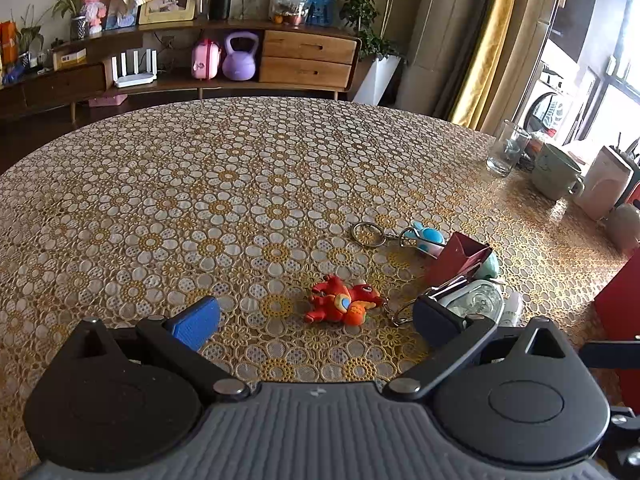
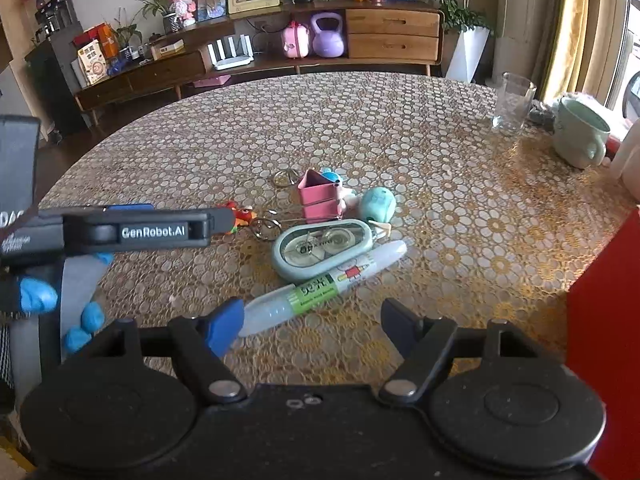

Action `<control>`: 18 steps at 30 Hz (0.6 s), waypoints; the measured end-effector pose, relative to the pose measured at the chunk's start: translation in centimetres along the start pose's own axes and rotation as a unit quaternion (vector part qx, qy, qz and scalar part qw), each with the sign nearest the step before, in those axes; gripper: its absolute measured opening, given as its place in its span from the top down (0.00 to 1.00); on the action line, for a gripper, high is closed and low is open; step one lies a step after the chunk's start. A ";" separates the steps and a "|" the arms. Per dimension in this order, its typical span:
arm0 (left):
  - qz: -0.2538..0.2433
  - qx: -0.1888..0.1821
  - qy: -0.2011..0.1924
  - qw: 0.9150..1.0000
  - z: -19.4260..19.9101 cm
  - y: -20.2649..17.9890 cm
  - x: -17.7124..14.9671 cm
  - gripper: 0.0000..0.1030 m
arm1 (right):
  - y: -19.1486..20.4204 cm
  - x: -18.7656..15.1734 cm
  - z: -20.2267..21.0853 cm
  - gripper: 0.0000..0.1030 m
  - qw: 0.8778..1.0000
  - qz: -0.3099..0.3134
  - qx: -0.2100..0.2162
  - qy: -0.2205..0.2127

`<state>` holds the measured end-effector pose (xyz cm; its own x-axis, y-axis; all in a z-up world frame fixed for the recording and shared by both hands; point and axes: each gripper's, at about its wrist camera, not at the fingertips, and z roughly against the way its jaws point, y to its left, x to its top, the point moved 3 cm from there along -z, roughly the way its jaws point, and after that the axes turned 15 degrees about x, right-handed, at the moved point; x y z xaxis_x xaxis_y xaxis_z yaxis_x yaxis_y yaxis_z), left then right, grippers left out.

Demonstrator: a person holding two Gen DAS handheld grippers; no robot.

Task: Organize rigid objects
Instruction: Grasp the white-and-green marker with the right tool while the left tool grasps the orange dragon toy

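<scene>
A red dragon keychain [image 1: 342, 300] lies on the flowered table just ahead of my open, empty left gripper [image 1: 316, 318]; it also shows in the right wrist view [image 2: 240, 216], partly hidden by the left gripper. Beside it are a pink binder clip [image 2: 320, 198], a blue keychain figure [image 1: 426, 236], a teal toy [image 2: 378, 202], a correction tape [image 2: 322, 248] and a white glue pen [image 2: 320, 288]. My right gripper [image 2: 312, 322] is open and empty, with its left fingertip [image 2: 224, 326] at the pen's near end.
A clear glass [image 2: 514, 102] and a green mug [image 2: 580, 138] stand at the table's far right. A red box [image 2: 604, 340] stands at the right edge. A white container [image 1: 604, 186] stands beyond the mug. A sideboard [image 1: 308, 60] lies behind the table.
</scene>
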<state>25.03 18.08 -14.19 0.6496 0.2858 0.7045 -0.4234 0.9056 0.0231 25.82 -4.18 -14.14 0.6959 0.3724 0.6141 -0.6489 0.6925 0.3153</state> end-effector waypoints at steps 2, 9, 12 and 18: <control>-0.012 0.005 -0.004 1.000 -0.5 -0.3 0.1 0.00 | -0.2 0.2 -0.9 0.27 1.000 -0.004 -0.003 0.005; -0.034 0.013 0.003 0.999 -2.2 -1.3 -0.2 0.00 | -0.3 0.0 -3.0 0.28 1.000 -0.010 -0.009 0.021; -0.038 0.018 0.001 0.999 -2.6 -1.4 -0.2 0.00 | -0.4 0.1 -3.4 0.28 1.000 -0.020 -0.007 0.018; -0.044 0.019 -0.006 0.999 -3.0 -1.6 0.1 0.00 | -0.5 0.1 -4.0 0.30 0.999 -0.037 -0.013 0.016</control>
<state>27.69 17.58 -16.33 0.6772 0.2015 0.7077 -0.3886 0.9147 0.1114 27.43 -2.04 -17.15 0.7513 0.3392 0.5661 -0.5873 0.7348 0.3392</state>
